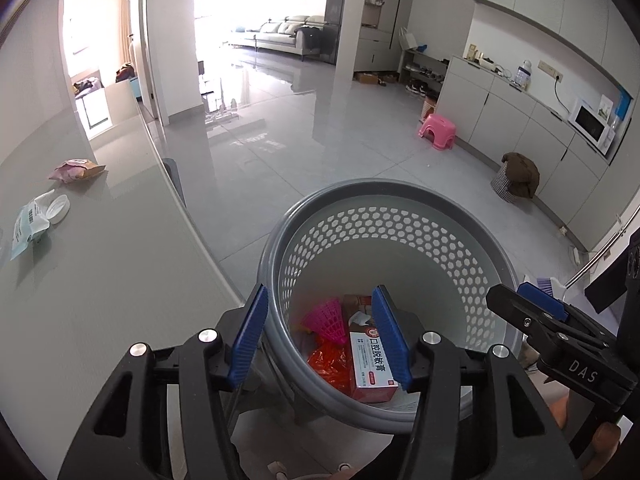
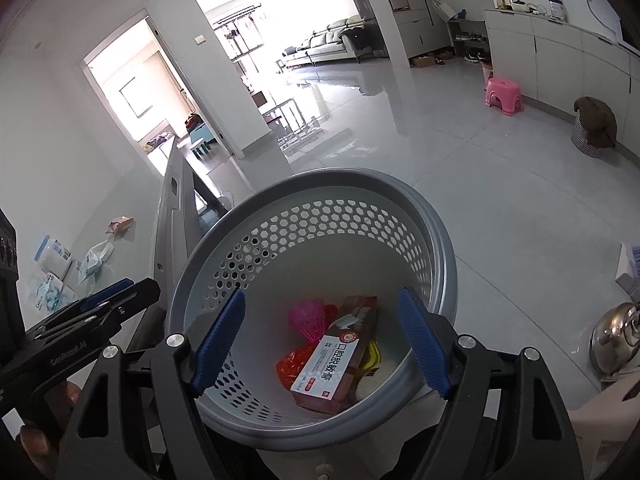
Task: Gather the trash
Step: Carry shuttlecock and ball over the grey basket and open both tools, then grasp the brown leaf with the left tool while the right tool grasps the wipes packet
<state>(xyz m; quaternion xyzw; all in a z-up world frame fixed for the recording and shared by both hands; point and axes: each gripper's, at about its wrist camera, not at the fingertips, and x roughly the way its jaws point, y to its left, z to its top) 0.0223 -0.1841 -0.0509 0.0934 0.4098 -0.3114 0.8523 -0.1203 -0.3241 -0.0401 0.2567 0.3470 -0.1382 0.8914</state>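
Two claws, left claw (image 1: 320, 336) and right claw (image 2: 320, 344), gape empty over bin (image 1: 400, 200).

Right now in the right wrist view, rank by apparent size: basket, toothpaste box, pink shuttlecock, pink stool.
1. basket, by far the largest.
2. toothpaste box.
3. pink shuttlecock and pink stool look about alike; the stool is far across the floor, so I won't rank them.
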